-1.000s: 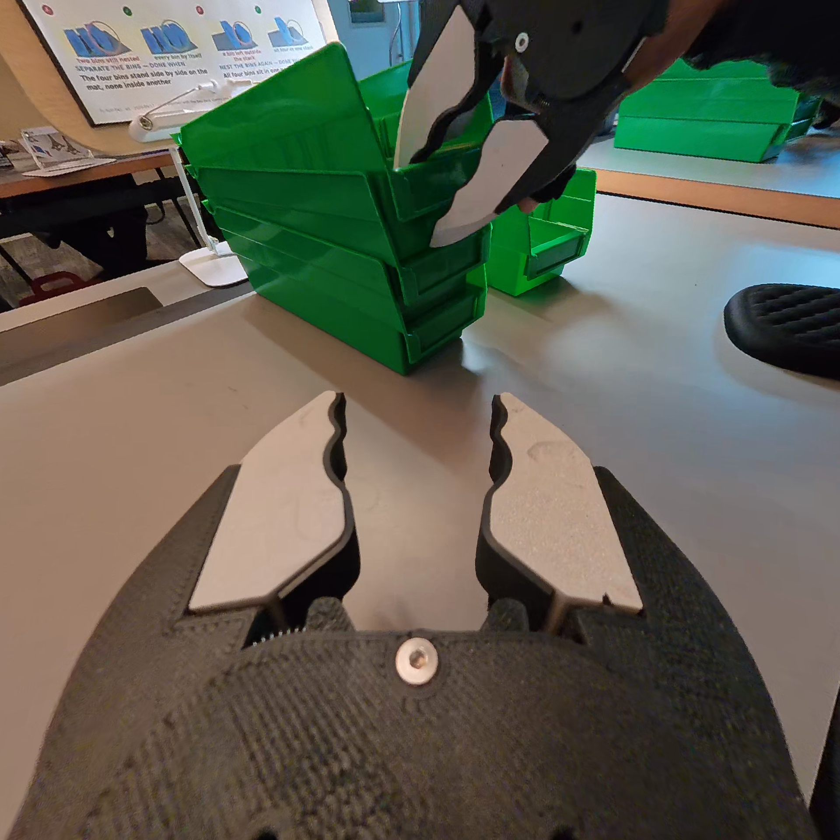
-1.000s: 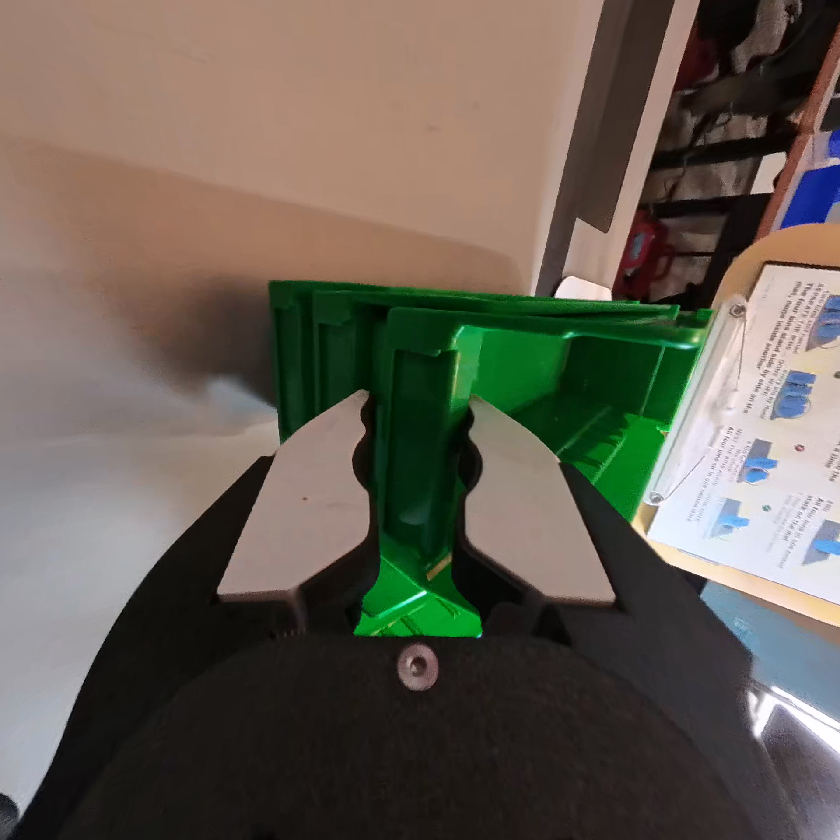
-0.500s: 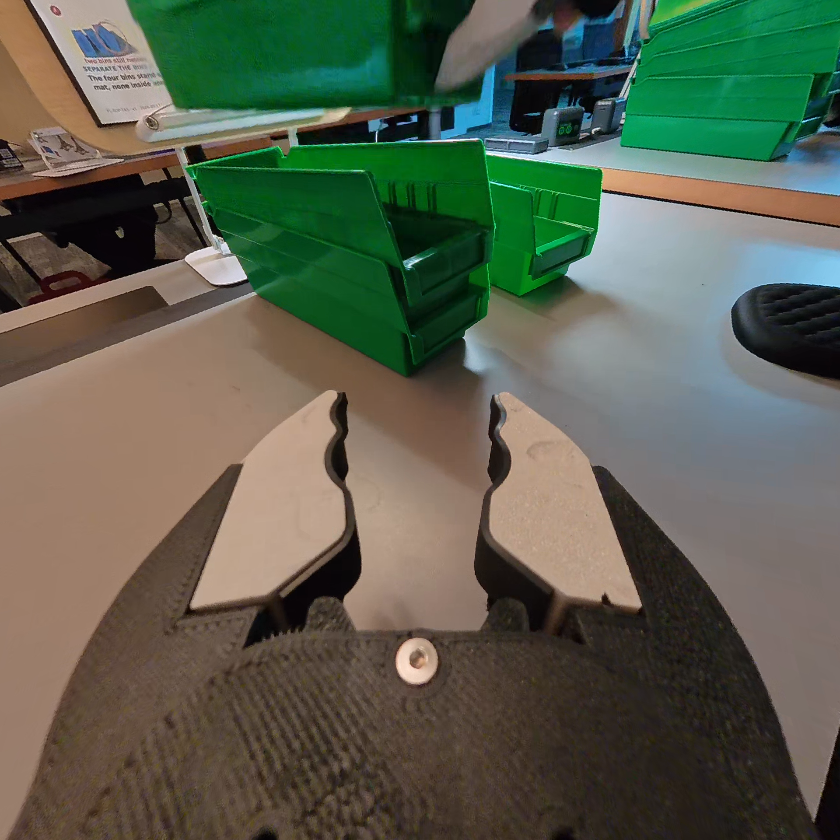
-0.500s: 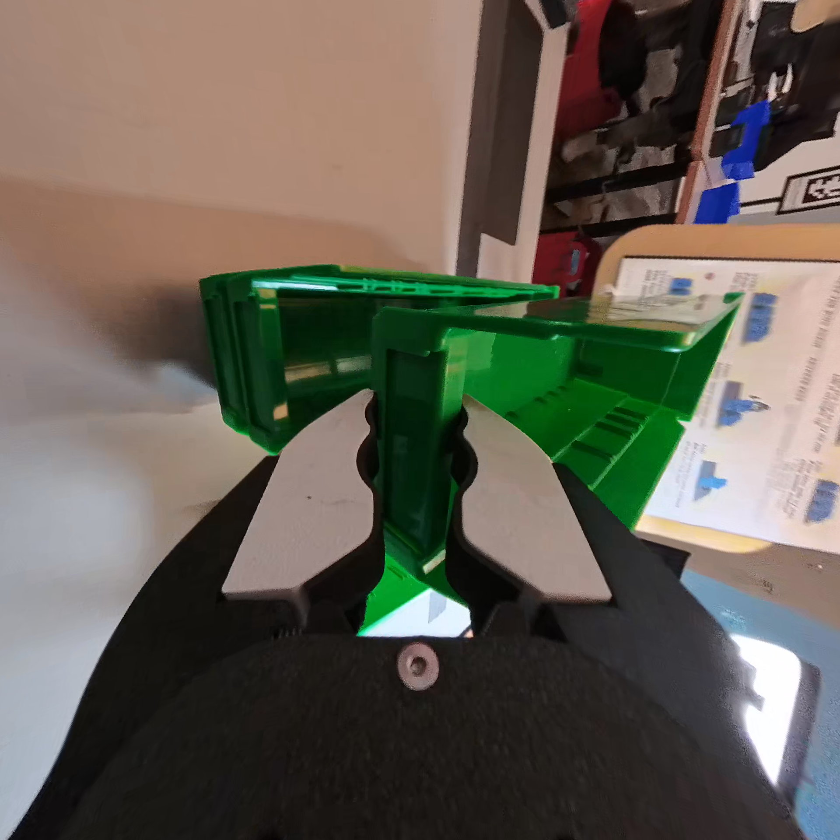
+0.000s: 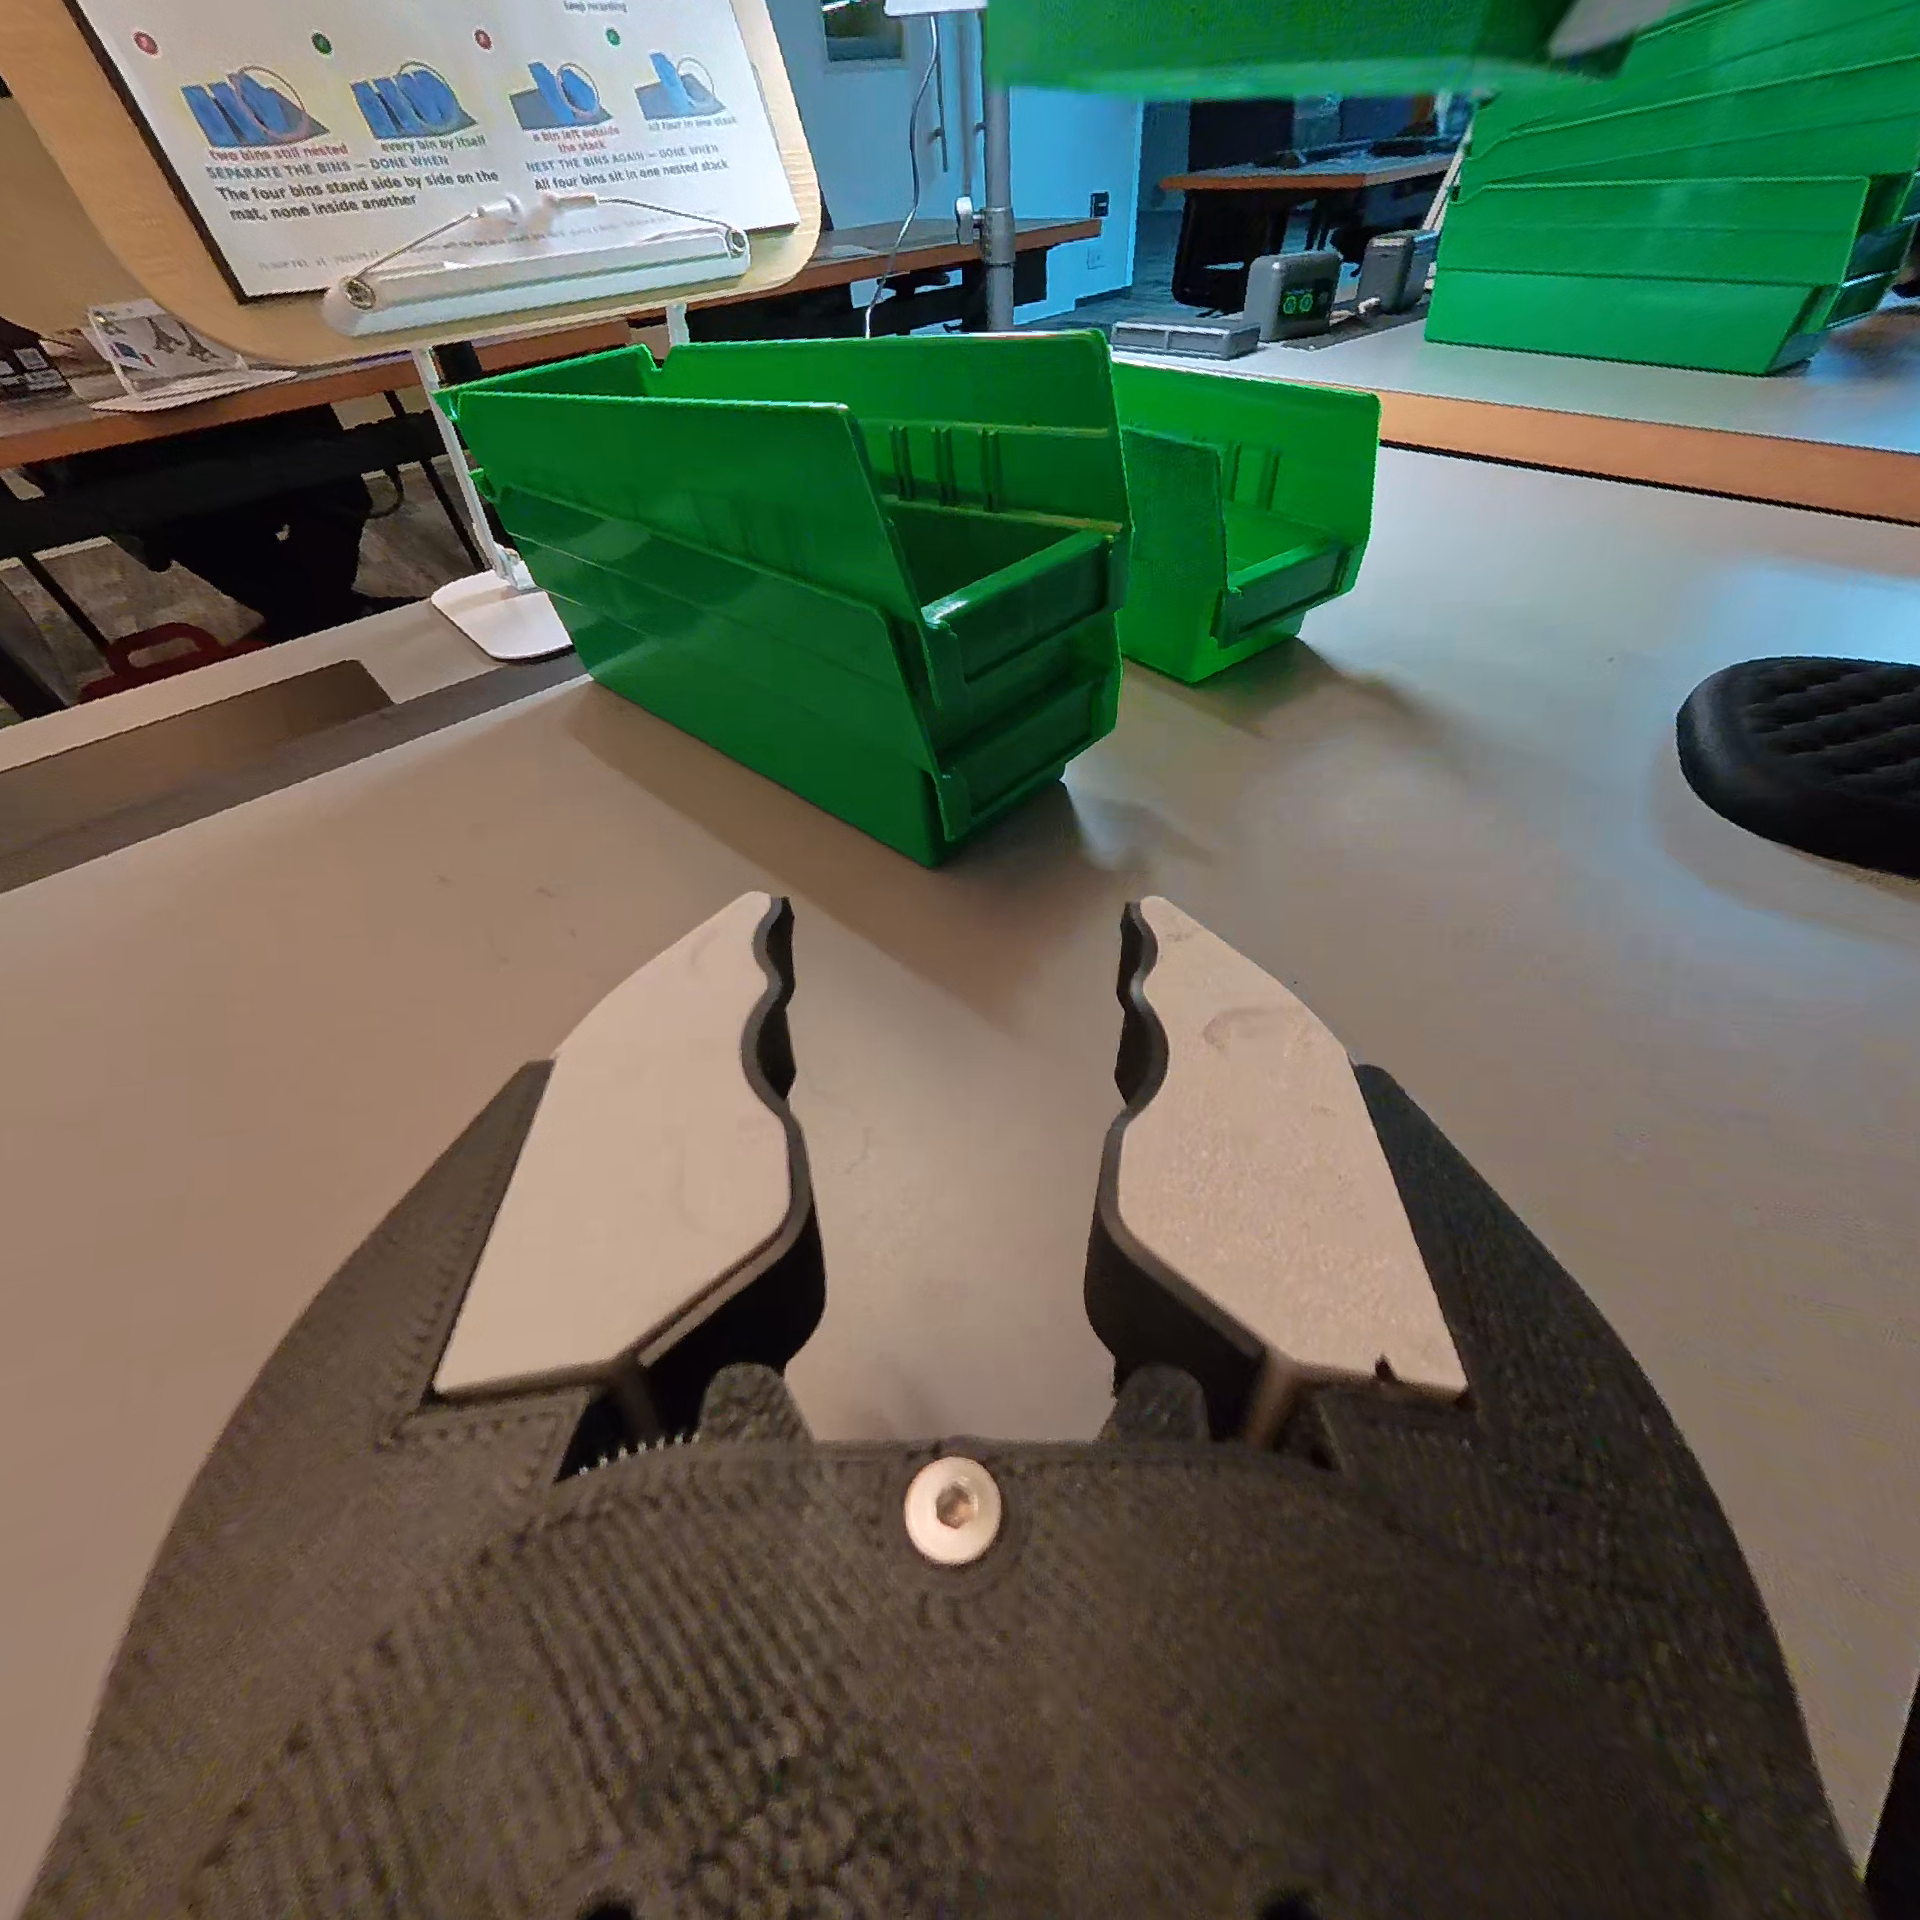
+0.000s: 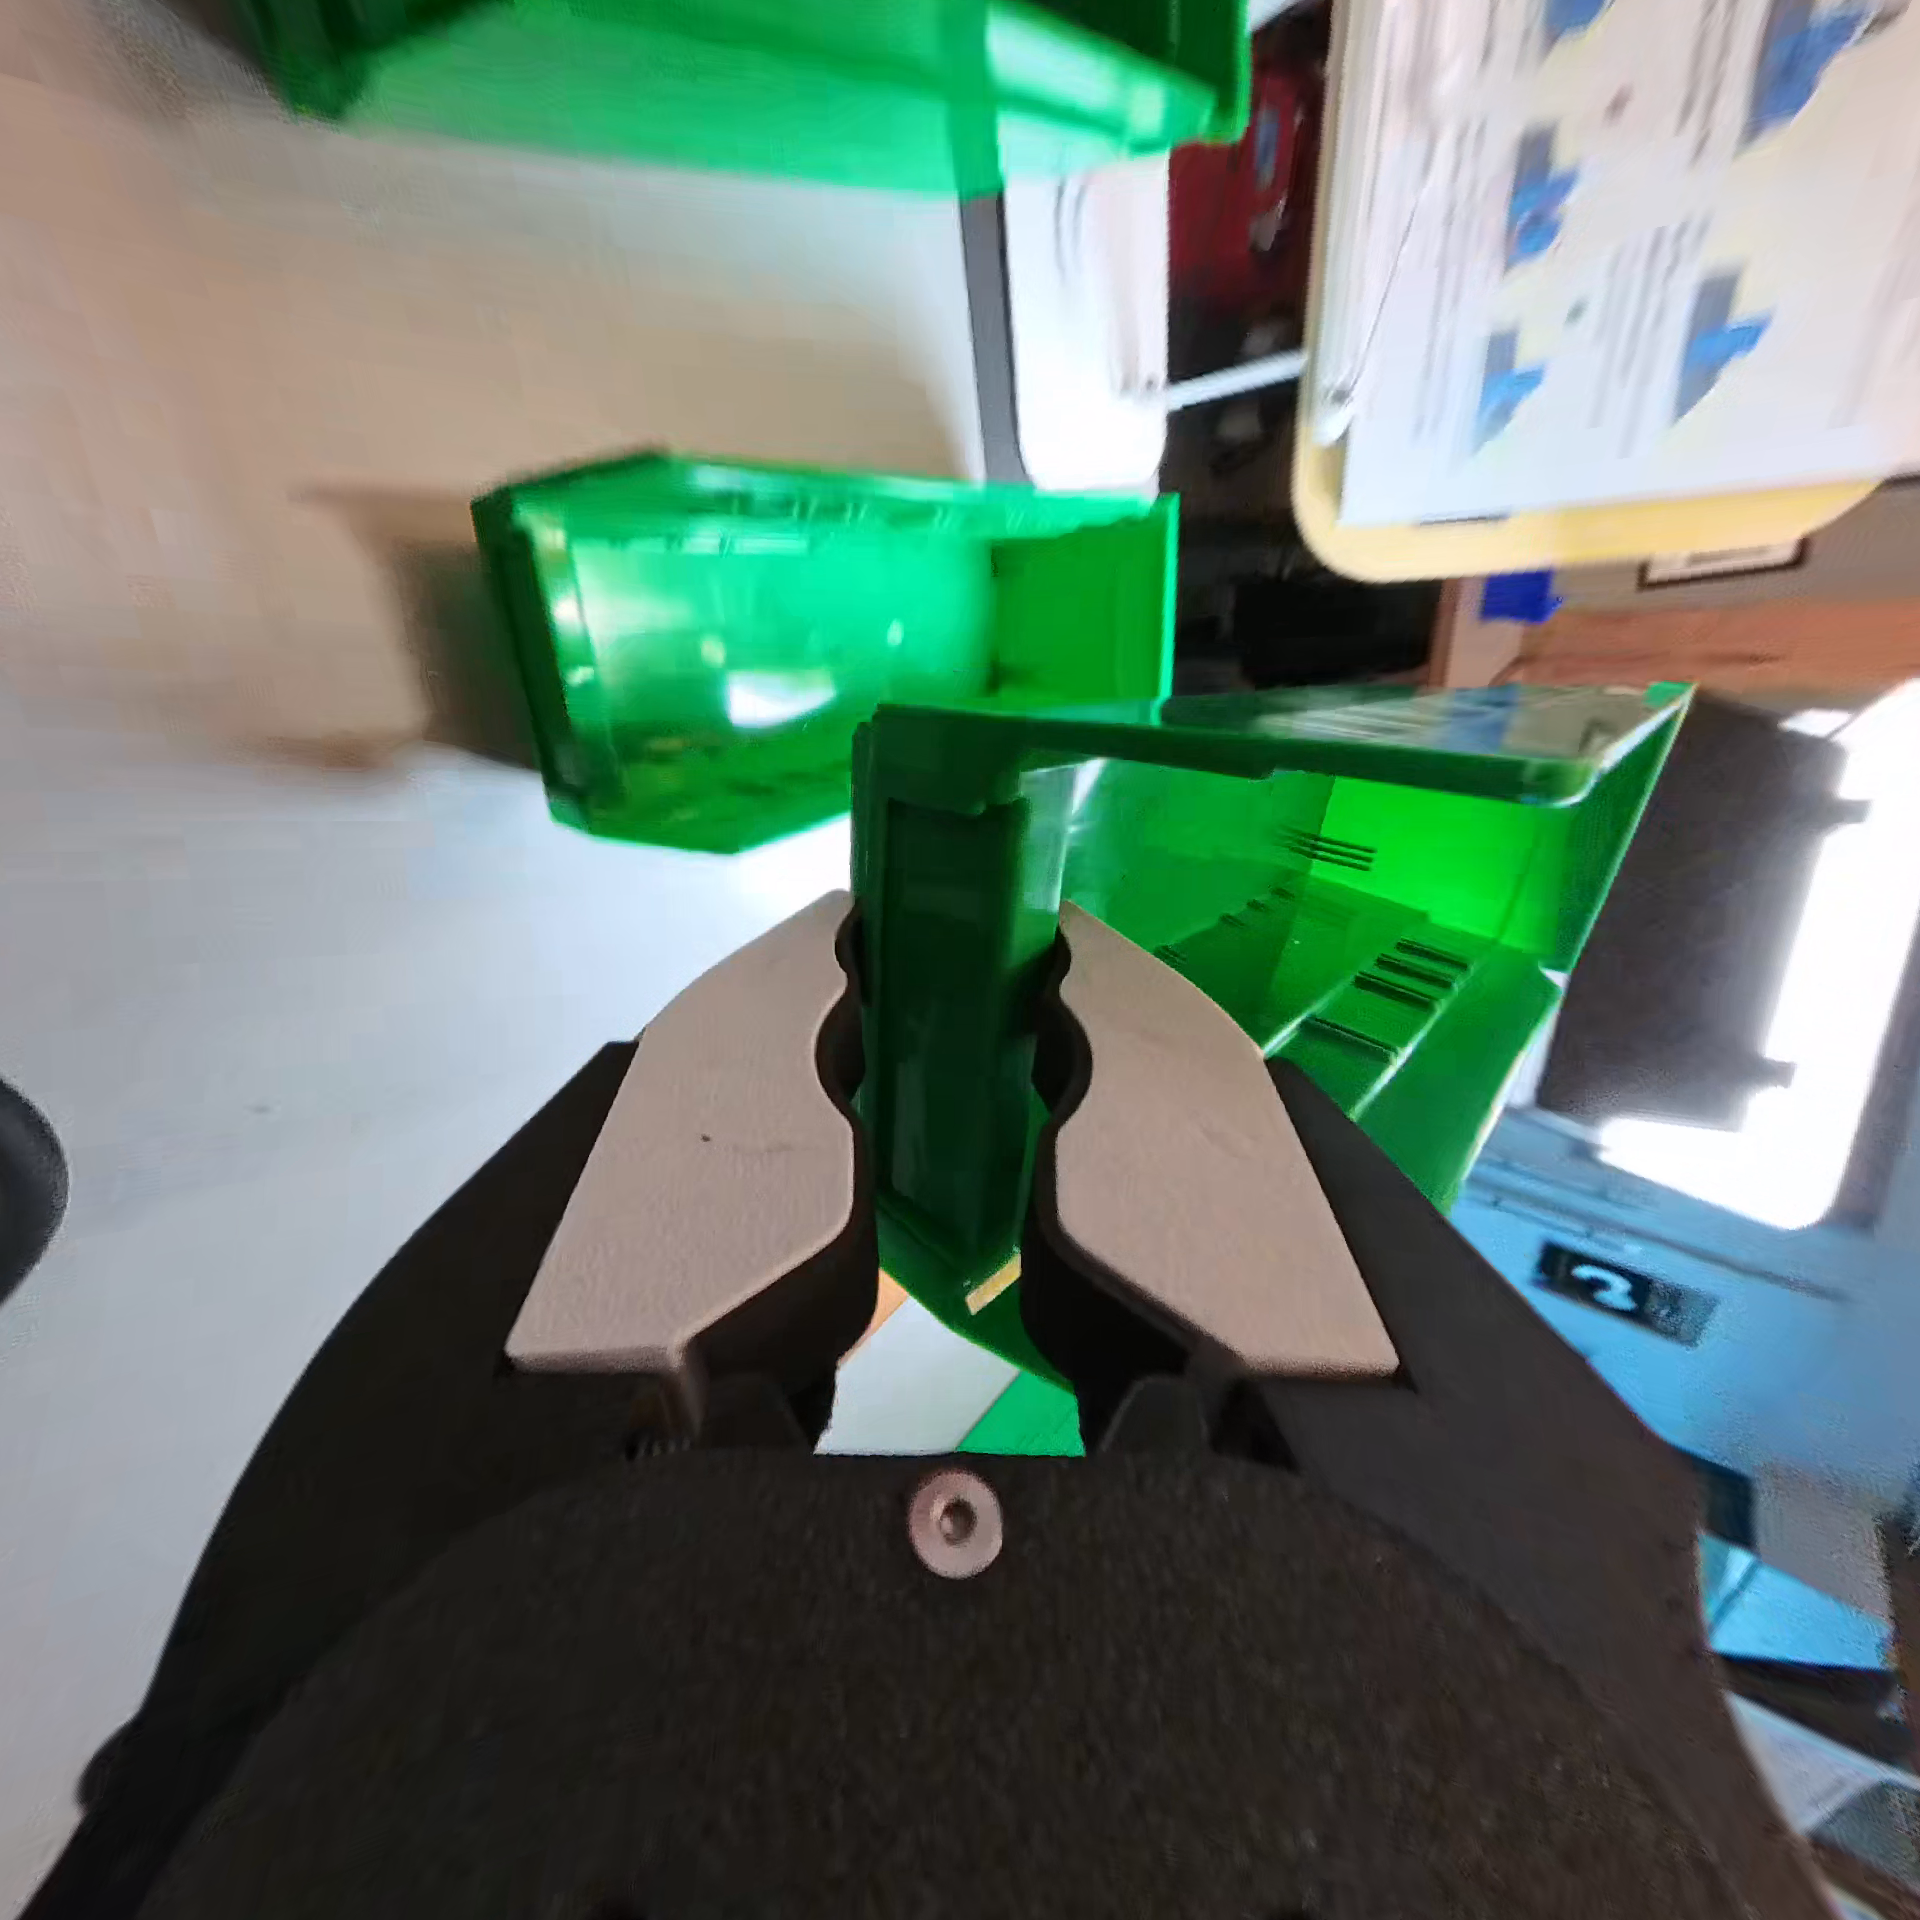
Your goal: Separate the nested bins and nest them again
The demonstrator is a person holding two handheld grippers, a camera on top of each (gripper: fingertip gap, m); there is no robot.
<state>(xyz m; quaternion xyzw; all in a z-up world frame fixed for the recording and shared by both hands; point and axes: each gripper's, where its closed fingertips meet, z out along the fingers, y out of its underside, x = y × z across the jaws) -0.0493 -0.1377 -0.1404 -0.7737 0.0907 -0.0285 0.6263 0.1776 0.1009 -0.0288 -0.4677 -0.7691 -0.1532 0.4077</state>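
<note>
A stack of two nested green bins (image 5: pixel 790 613) stands on the grey table (image 5: pixel 1455 1039) ahead of my left gripper (image 5: pixel 956 925), which is open, empty and low over the table. A single green bin (image 5: pixel 1247 540) stands just right of the stack. My right gripper (image 6: pixel 951 925) is shut on the front lip of a third green bin (image 6: pixel 1351 862) and holds it in the air; that bin shows blurred at the top of the left wrist view (image 5: pixel 1247 42). The right wrist view also shows the single bin (image 6: pixel 727 644) and the stack (image 6: pixel 727 83) below.
A white-framed instruction board (image 5: pixel 447 135) on a stand rises behind the stack. A black textured pad (image 5: pixel 1808 758) lies at the right. More green bins (image 5: pixel 1662 229) are stacked on a table at the back right. My right fingertips sit around 35 cm from my left ones.
My right gripper has lifted the top bin off the stack and carried it up and to the right. The stack is now two bins. My left gripper has not moved.
</note>
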